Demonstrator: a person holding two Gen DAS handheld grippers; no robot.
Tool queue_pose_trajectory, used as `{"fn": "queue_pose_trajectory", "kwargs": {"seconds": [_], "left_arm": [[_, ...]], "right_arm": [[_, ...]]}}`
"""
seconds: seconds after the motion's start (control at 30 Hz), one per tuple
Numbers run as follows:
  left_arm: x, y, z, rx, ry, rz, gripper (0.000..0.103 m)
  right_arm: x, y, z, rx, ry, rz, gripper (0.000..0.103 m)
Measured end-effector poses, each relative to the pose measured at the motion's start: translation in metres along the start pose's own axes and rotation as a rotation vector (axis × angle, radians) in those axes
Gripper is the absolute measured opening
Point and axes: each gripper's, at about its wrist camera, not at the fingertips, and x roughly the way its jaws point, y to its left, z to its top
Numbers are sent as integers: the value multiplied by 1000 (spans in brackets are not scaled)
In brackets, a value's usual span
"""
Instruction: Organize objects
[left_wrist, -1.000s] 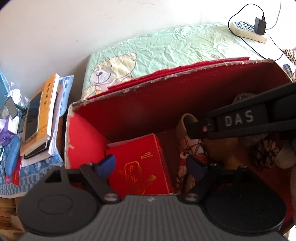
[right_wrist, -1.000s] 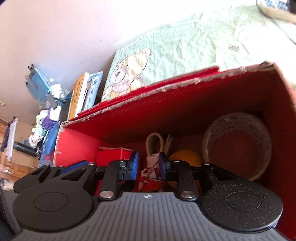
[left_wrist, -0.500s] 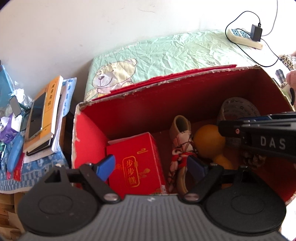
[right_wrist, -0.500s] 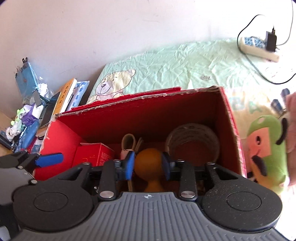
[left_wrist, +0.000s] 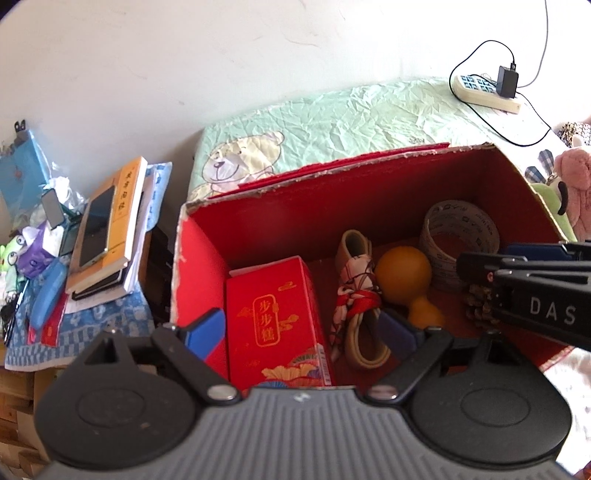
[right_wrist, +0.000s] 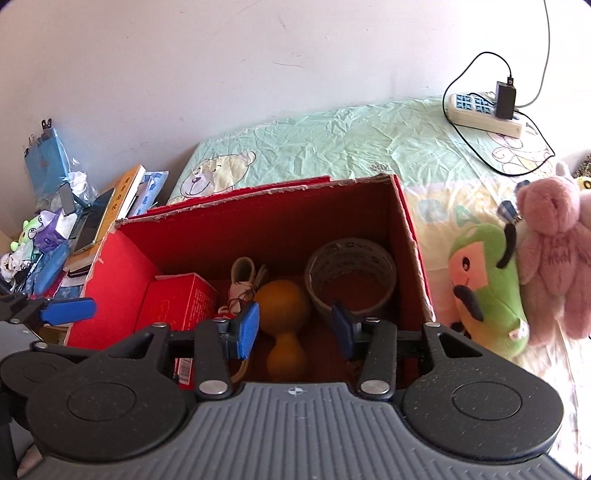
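With both the left gripper (left_wrist: 301, 328) and right gripper (right_wrist: 293, 328) opening empty above the red cardboard box (right_wrist: 258, 221), I judge the green plush toy (right_wrist: 487, 288) beside it next.

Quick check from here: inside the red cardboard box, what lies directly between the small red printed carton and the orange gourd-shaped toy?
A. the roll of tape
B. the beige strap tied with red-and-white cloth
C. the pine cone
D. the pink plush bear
B: the beige strap tied with red-and-white cloth lies between the small red printed carton and the orange gourd-shaped toy in the red cardboard box.
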Motion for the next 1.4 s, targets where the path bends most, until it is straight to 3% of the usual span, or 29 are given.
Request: {"fn": "queue_pose_trajectory", "kwargs": {"seconds": [0.53,1.0,1.4], "left_arm": [[-32,-7,-18,-50,-13,10,93],[-57,-26,-28,-109,-27,80,95],[-70,-43,-37,-214,14,139,99]], "right_arm": [[-38,-1,-20,-25,-54,-16,47],[-60,-17,-25,-55,-71,68,46],[-71,-36,-27,-122,-46,167,46]]}}
